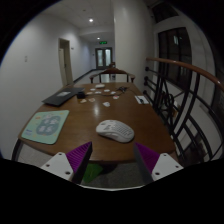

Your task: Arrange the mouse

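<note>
The mouse (115,130) lies on the desk (75,108) just ahead of the gripper (113,158), whose fingers stand apart and empty. To grasp well, come straight down over it and center it between the pads before closing.

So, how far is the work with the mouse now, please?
Nothing looks done yet. The white mouse lies on the bare wooden table, to the right of the mouse pad, not on it. In hand: the gripper is open and empty, its fingers just short of the mouse, which lies ahead of them. Left: probably closing on the mouse and placing it, perhaps on the pad.
</note>
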A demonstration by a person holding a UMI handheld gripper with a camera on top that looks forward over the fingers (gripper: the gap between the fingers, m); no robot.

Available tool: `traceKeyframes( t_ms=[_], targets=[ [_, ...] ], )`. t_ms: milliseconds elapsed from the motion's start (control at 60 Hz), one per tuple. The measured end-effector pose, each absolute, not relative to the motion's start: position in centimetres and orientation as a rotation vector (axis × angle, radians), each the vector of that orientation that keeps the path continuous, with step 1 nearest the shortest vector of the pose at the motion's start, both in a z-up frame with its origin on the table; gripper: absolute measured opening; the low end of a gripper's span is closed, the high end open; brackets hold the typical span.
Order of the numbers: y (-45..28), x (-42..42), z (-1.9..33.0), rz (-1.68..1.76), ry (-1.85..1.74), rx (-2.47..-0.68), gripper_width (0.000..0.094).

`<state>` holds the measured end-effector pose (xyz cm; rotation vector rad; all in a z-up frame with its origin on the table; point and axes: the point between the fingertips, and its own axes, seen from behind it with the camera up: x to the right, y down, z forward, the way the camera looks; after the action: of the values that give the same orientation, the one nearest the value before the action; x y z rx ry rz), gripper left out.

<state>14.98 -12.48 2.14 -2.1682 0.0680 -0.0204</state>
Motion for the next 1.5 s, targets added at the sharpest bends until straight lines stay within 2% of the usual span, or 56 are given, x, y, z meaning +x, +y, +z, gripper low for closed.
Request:
traceKeyframes(
  t_ms=[300,583,650,700,833,900,950,1100,1167,1217,1300,1500],
  targets=[
    [-5.3,18.6,-1.4,-0.022,0.063,-2.204,0.0842],
    [2.3,21.8,-1.7,-0.075,0.054,-2.247,0.0849],
    [4.0,22.1,-1.8,-0.047,0.072,-2.258,0.0755],
    [4.2,22.4,-1.9,-0.069,0.072,-2.269,0.0530],
    [4.9,22.4,-1.7,-0.045,0.123,-2.213,0.0434],
    [3.8,21.9,-1.0,0.075,0.290,-2.229,0.0396],
    [3.6,21.3,1.9,0.106,0.334,-2.171,0.0374],
    [3.3,11.3,15.7,0.074,0.159,-1.938,0.0373],
    [2.4,4.5,19.3,0.102,0.110,-1.902,0.0372],
    [2.1,-0.5,20.7,0.117,0.059,-1.877,0.0375],
    [2.8,-7.4,19.2,0.107,-0.017,-1.892,0.0376],
    [1.4,-15.9,5.0,0.073,-0.139,-2.124,0.0373]
  ],
)
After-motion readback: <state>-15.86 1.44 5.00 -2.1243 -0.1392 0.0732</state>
